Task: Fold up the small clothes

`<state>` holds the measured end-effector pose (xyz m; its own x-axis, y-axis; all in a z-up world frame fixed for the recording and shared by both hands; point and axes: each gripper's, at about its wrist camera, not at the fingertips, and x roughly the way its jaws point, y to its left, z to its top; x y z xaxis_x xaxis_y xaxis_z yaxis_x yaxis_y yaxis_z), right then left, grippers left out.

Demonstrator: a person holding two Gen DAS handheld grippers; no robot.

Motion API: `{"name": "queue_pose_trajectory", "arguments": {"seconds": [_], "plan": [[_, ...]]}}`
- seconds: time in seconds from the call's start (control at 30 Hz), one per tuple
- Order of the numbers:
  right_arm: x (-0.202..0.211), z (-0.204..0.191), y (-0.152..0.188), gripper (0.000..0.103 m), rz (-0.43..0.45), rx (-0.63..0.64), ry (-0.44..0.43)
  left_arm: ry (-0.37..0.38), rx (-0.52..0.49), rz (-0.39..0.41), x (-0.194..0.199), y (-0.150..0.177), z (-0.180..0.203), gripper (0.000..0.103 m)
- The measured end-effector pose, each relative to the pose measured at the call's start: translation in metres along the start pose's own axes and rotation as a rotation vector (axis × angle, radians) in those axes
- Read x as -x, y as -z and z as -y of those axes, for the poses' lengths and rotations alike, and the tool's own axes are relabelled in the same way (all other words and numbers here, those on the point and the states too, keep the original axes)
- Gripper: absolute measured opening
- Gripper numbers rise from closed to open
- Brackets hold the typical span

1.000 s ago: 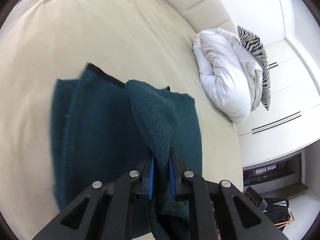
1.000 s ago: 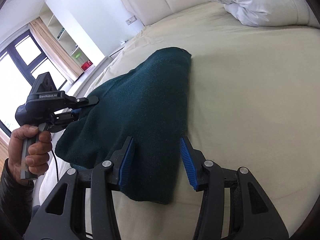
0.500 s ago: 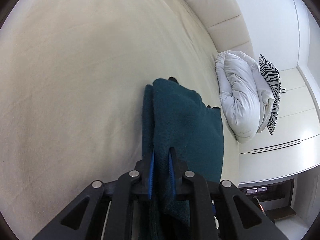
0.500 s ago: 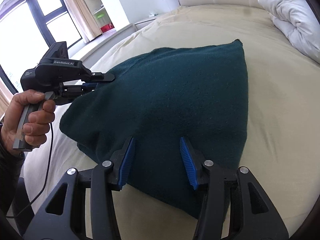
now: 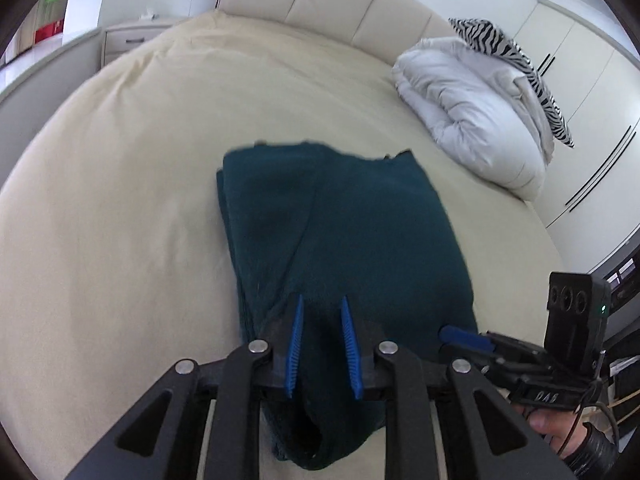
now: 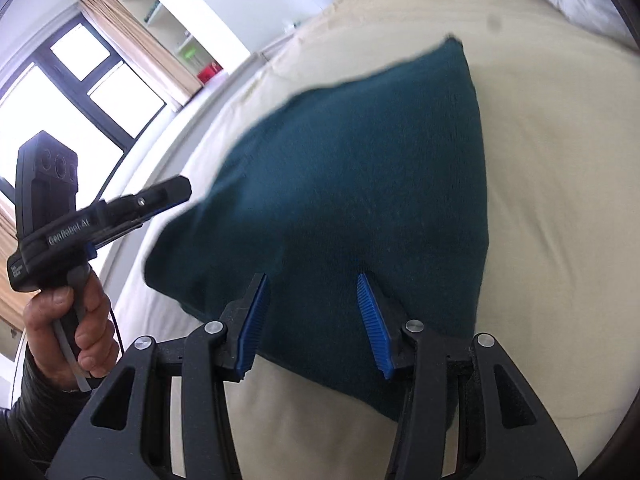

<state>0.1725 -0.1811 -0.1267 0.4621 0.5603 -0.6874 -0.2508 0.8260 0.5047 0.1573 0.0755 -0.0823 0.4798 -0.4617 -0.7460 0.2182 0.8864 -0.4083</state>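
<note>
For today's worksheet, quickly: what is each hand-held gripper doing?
Left hand-held gripper: opening, teal garment between its jaws.
Right hand-held gripper: open, holding nothing.

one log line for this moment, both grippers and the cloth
left gripper: opening over cloth | right gripper: open | cloth: folded on bed

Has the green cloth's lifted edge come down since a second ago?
Yes. The green cloth now lies folded flat on the bed sheet; the left gripper is opening, its pads off the cloth.

We see bright daylight from the window [image 6: 80, 92], motion-blurred cloth [image 6: 360, 184] edges, and fisheye-bent, dark-vignetted corners.
</note>
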Motion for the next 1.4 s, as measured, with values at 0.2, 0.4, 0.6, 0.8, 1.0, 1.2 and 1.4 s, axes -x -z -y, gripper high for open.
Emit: {"name": "queue_pose_trajectory", "arguments": {"seconds": [0.2, 0.4, 0.6, 0.8, 1.0, 1.2, 1.4], "plan": [[0.003, 0.026, 0.007, 0.03, 0.017, 0.001, -0.048, 0.073, 0.03, -0.025, 0.0, 0.022, -0.019, 0.018], [0.009, 0.04, 0.016, 0.011, 0.013, -0.035, -0.005, 0.118, 0.02, -0.02, 0.006, 0.028, -0.016, 0.025], [0.017, 0.036, 0.013, 0.011, -0.024, -0.043, 0.031, 0.097, -0.048, -0.131, 0.004, 0.024, -0.011, 0.024], [0.064, 0.033, -0.018, 0.02, 0.035, -0.038, 0.024, 0.106, -0.002, -0.032, 0.047, 0.006, -0.026, 0.032], [0.051, 0.025, -0.087, 0.068, 0.13, -0.08, -0.094, 0.264, 0.002, 0.083, 0.039, -0.011, -0.005, 0.045], [-0.031, 0.026, -0.139, 0.068, 0.005, -0.178, -0.25, 0.117, -0.145, -0.01, -0.016, -0.005, 0.026, 0.044], [-0.053, 0.077, -0.162, 0.064, 0.066, -0.309, -0.272, 0.221, -0.002, -0.019, -0.021, -0.008, 0.0, 0.04]]}}
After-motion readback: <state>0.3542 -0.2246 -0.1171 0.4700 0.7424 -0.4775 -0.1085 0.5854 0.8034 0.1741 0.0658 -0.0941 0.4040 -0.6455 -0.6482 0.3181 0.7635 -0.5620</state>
